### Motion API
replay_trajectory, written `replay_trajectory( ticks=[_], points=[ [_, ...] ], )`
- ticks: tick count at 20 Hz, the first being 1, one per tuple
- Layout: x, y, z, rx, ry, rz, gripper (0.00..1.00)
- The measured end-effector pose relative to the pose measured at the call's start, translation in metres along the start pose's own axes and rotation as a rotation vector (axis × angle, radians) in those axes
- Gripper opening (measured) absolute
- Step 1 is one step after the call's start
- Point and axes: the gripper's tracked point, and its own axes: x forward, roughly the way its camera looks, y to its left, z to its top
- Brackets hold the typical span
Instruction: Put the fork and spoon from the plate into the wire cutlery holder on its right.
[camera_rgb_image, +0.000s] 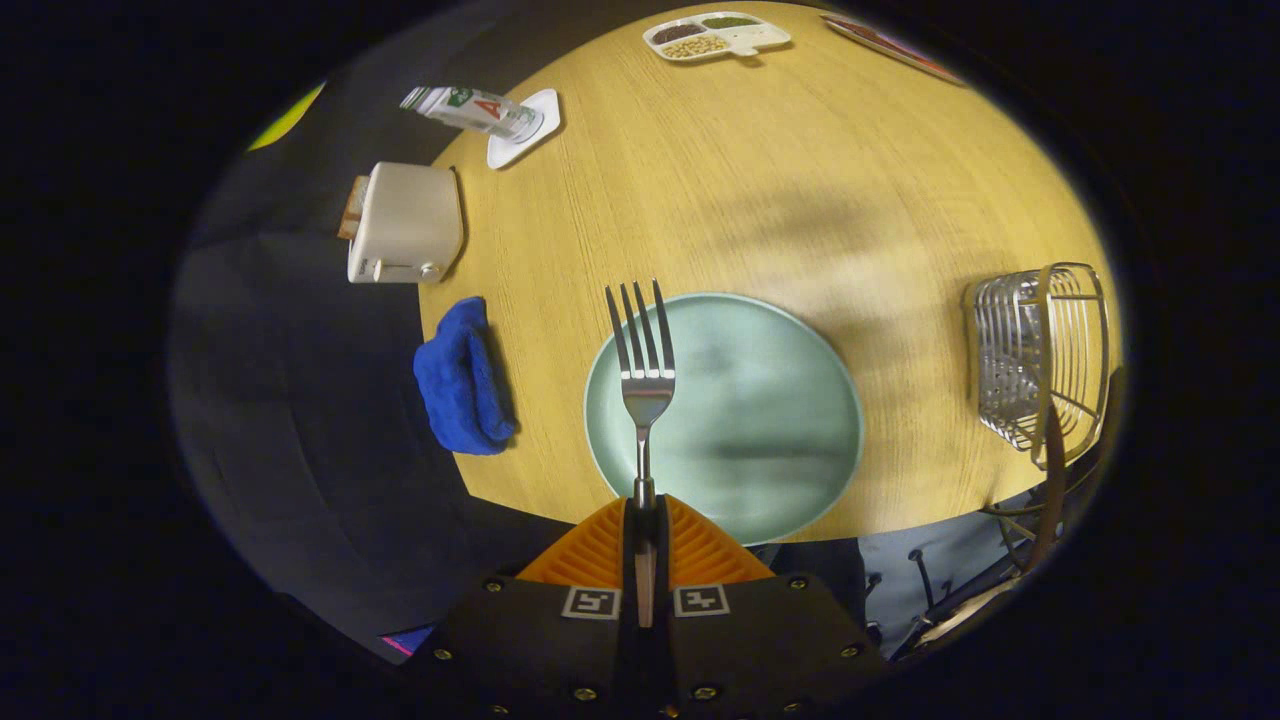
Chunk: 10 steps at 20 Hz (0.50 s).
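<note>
A large red letter "A" reads on the label of the can (472, 109) lying on its side on a white coaster (524, 129) at the far left of the table (800, 200). Two square black-and-white marker tags sit on the gripper (645, 520) body, carrying patterns rather than words.

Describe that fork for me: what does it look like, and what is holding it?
The fork looks like shiny metal, with four long tines, a broad neck and a slim handle. Its handle is clamped between the two orange ribbed fingers of the gripper, which are shut on it. It points straight ahead along the fingers, tines away from the camera. It appears lifted over the near left part of the pale green plate, with nothing else touching it.
</note>
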Motion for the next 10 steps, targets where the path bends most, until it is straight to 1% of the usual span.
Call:
replay_trajectory(
  ticks=[4,10],
  points=[
    [-0.046,-0.027,0.01,0.046,-0.055,-0.004,0.05],
    [-0.102,-0.093,0.014,0.078,-0.08,-0.097,0.05]
  ],
)
